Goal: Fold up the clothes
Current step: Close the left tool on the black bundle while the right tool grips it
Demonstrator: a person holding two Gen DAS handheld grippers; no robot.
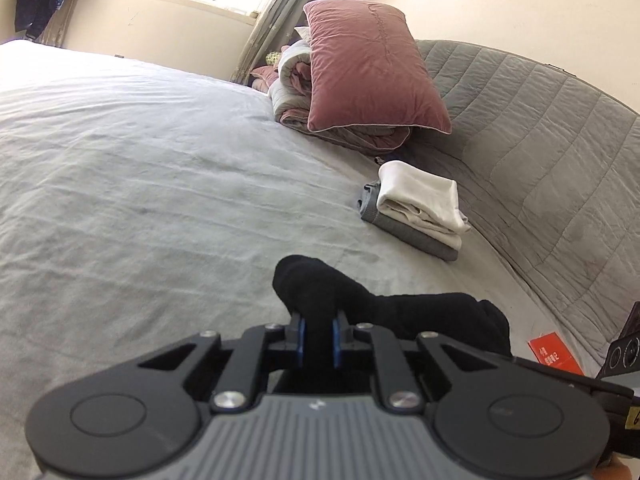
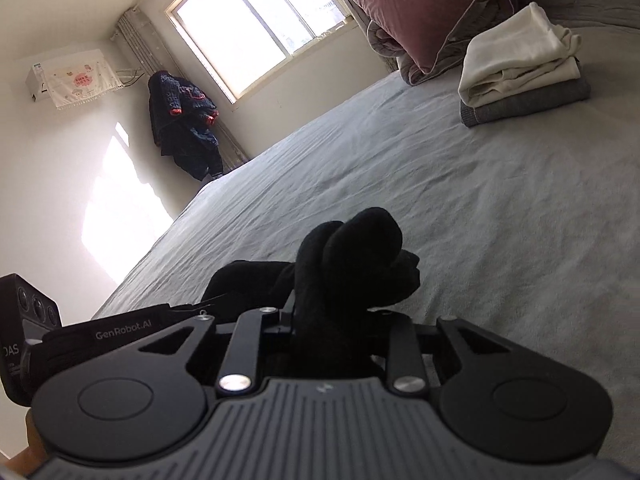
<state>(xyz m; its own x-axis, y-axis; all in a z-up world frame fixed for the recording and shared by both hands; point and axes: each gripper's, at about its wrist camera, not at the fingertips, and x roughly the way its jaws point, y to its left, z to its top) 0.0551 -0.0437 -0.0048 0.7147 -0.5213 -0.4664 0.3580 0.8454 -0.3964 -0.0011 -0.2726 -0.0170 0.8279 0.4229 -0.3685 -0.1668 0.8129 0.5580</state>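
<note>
Above the grey bed sheet (image 1: 140,160), the left gripper (image 1: 319,334) and right gripper (image 2: 332,316) each pinch the black garment (image 1: 400,304), bunched and lifted between them. Likely mid-fold: it wants spreading flat or carrying over. A folded white-and-grey stack (image 1: 416,208) lies near the pink pillow (image 1: 372,72); nothing blocks the way

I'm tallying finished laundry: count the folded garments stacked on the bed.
2. A folded white garment lies on top of a folded grey garment, stacked near the quilted headboard. More could be hidden inside the stack.
</note>
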